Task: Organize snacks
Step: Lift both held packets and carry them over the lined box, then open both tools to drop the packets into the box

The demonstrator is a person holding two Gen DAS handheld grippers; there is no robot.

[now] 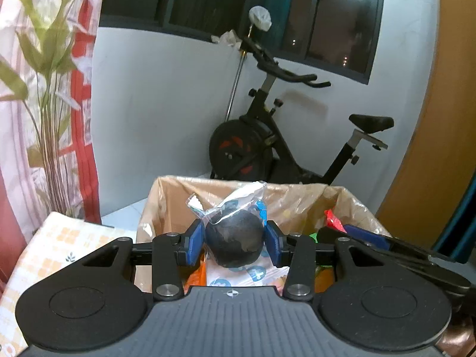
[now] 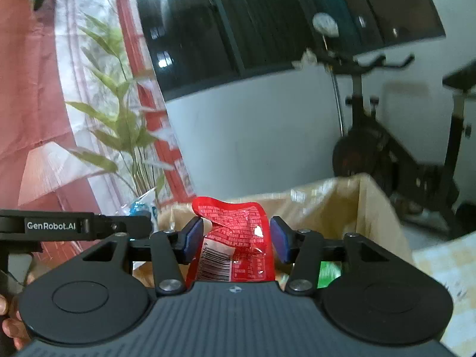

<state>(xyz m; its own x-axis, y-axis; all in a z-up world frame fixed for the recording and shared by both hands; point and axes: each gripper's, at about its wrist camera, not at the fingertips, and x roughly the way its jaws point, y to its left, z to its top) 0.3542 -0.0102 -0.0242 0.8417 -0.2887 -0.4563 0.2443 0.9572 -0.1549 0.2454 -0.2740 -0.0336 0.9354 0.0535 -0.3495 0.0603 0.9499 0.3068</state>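
Cardboard box [image 1: 166,205] below both held snacks; exercise bike [image 1: 267,145] behind.

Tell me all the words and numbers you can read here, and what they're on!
"GenRobot.AI": white letters on the black side of the left gripper, seen from the right wrist view.
Red snack packet: small white print and a barcode with digits, too small and blurred to read.
Clear wrapper around the dark round snack: blue markings, unreadable.
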